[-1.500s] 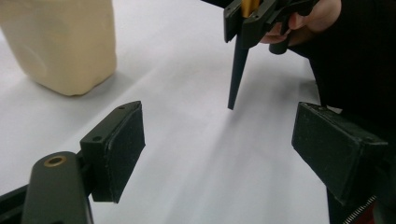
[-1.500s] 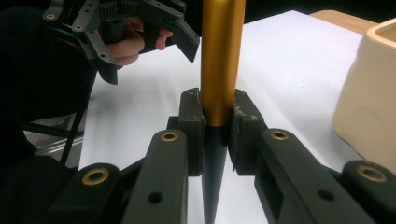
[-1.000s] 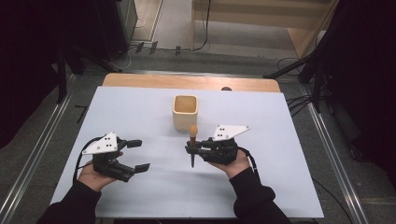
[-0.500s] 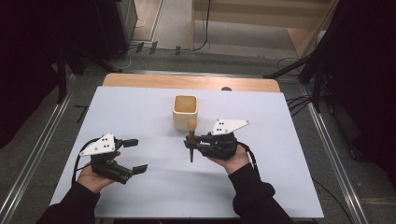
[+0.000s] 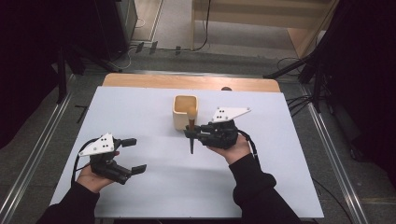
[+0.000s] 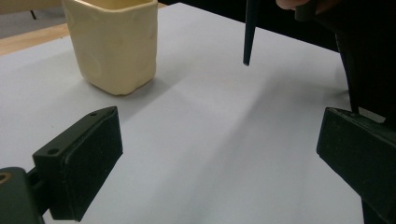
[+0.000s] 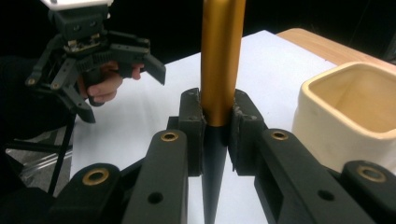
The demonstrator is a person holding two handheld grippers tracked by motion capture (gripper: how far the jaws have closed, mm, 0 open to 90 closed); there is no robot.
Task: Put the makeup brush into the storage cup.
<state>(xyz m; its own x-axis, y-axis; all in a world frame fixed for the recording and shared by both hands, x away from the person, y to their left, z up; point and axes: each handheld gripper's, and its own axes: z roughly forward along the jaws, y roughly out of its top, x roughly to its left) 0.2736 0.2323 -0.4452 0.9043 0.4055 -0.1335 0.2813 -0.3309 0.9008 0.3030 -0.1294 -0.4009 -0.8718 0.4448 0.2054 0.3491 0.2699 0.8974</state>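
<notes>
Counter (image 5: pixel 140 107): white, carries all. Cup (image 5: pixel 185 112): cream, centre frame, upright; a knock could topple it. Left claw (image 5: pixel 133 156): lower left, spread, just opened, empty. Right claw (image 5: pixel 191 132): pinching pen (image 5: pixel 191 135) upright beside cup; thin grip, may slip or miss the rim.

Each hand carries a black gripper of jointed bars. The left gripper (image 5: pixel 133 155), at about seven o'clock on the table in the high view, bears a grey three-cornered plate with small dark dots; a black cable loops from its back. The right gripper (image 5: pixel 189 134), near the centre, has the same grey plate with dots and a black cable curving off at three o'clock. In the right gripper view its arms show brass-coloured rings around the pivots and small plain holes. The jaws end in thick, flat black blocks. Both sleeves are black with ribbed cuffs.
</notes>
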